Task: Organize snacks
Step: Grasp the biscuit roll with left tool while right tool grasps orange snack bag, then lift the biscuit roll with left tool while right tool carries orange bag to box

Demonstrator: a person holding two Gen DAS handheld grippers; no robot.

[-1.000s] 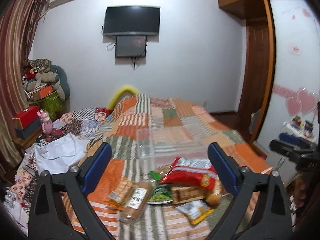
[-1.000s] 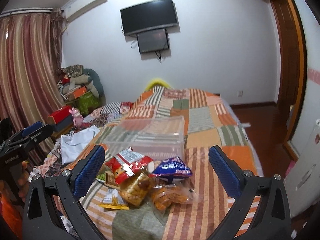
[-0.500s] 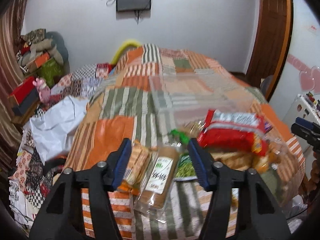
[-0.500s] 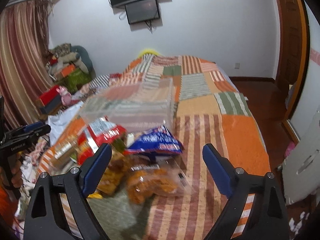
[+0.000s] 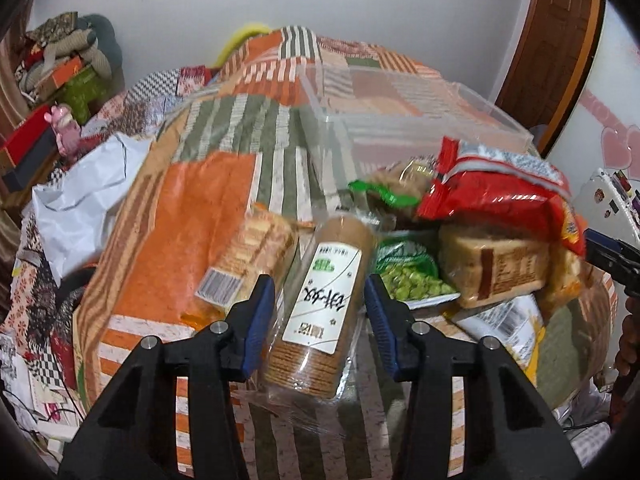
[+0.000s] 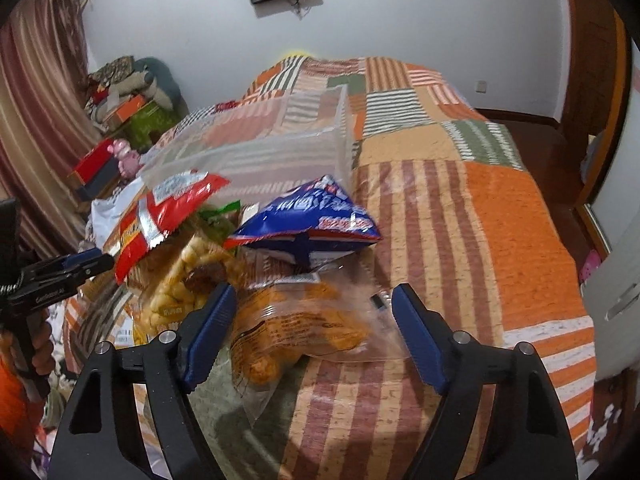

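Barely begun, by the look of it: every snack in view lies in a heap on the patchwork quilt [image 6: 460, 208], and the clear plastic bin [image 5: 400, 120] behind the heap looks empty.

Nearest in the left wrist view, the left gripper [image 5: 320, 312] has its jaws set at a moderate gap on either side of a clear-wrapped stack of round crackers [image 5: 320, 304]. Whether the pads are touching the wrapper I cannot tell; the pack rests on the quilt, not lifted. Just left of it lies a pack of wafer biscuits [image 5: 248, 256].

In the right wrist view, the right gripper [image 6: 312, 332] is spread wide around a clear bag of orange snacks [image 6: 304, 328], with both pads apart from it. Beyond that bag sits a blue packet [image 6: 312, 216], and to its left a red packet [image 6: 168, 208] lies over a bag of yellow puffs [image 6: 180, 284].

Farther back, the bin stands just beyond the heap. Judging from this, two pickups are being set up and all the sorting remains.
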